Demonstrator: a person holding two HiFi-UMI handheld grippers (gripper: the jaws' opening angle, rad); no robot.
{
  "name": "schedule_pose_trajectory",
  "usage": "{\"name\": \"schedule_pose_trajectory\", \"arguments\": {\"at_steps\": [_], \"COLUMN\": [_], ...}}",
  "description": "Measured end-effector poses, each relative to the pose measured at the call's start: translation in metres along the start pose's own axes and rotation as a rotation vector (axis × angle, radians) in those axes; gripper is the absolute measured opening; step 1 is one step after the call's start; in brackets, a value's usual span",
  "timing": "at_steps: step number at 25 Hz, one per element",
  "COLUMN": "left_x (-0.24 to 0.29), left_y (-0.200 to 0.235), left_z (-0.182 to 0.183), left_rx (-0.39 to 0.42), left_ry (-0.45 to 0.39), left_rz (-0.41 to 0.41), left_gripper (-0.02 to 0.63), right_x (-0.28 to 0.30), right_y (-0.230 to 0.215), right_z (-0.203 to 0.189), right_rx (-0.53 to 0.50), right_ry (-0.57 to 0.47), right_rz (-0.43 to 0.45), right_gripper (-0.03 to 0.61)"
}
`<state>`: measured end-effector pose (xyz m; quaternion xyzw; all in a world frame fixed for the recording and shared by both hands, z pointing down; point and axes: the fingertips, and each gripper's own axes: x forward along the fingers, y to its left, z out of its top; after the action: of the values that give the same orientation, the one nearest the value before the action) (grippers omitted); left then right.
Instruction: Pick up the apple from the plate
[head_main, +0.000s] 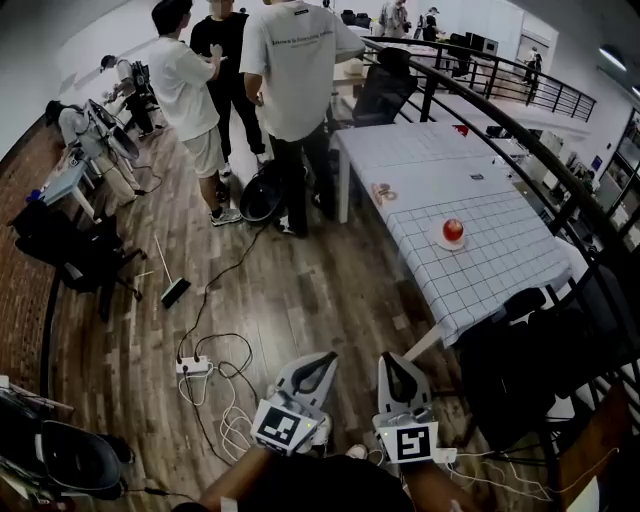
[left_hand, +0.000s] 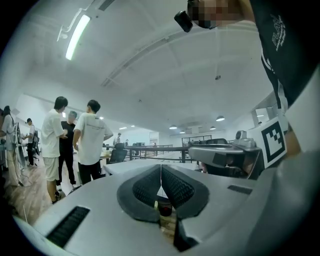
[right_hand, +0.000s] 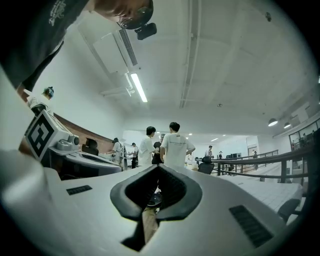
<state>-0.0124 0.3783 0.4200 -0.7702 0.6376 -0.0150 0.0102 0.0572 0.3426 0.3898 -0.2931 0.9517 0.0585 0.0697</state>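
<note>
Head view. Apple (head_main: 453, 229): on a white plate (head_main: 441, 243), on the grid-cloth table (head_main: 480, 275), nearer its right edge, with bare cloth all round. Left gripper (head_main: 322, 362) and right gripper (head_main: 393, 362): side by side at bottom centre, well apart from the table. Wooden floor (head_main: 300, 290): open between grippers and table corner. Power strip (head_main: 193, 366) with cables: left of the grippers. Railing (head_main: 560, 190): curving behind the table. Standing people (head_main: 295, 70): beyond the table's far end.

Left gripper view. Jaws pressed together, nothing between them; table edge and people ahead.

Right gripper view. Jaws closed, empty; railing to the right.
</note>
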Motion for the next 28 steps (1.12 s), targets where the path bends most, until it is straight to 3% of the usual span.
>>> {"name": "schedule_pose_trajectory", "arguments": {"at_steps": [9, 18, 28], "left_x": [0.020, 0.047, 0.060], "left_y": [0.016, 0.053, 0.080], "left_z": [-0.007, -0.016, -0.023], "left_rx": [-0.017, -0.034, -0.043], "left_ry": [0.000, 0.000, 0.011], "left_rz": [-0.025, -0.068, -0.113], "left_gripper": [0.023, 0.023, 0.023], "right_x": [0.018, 0.050, 0.073], "right_y": [-0.012, -0.022, -0.022], "right_z": [-0.008, -0.045, -0.042], "right_rx": [0.011, -0.032, -0.007], "right_ry": [0.008, 0.125, 0.095], "right_rz": [-0.034, -0.050, -0.078], "right_gripper": [0.025, 0.025, 0.025]}}
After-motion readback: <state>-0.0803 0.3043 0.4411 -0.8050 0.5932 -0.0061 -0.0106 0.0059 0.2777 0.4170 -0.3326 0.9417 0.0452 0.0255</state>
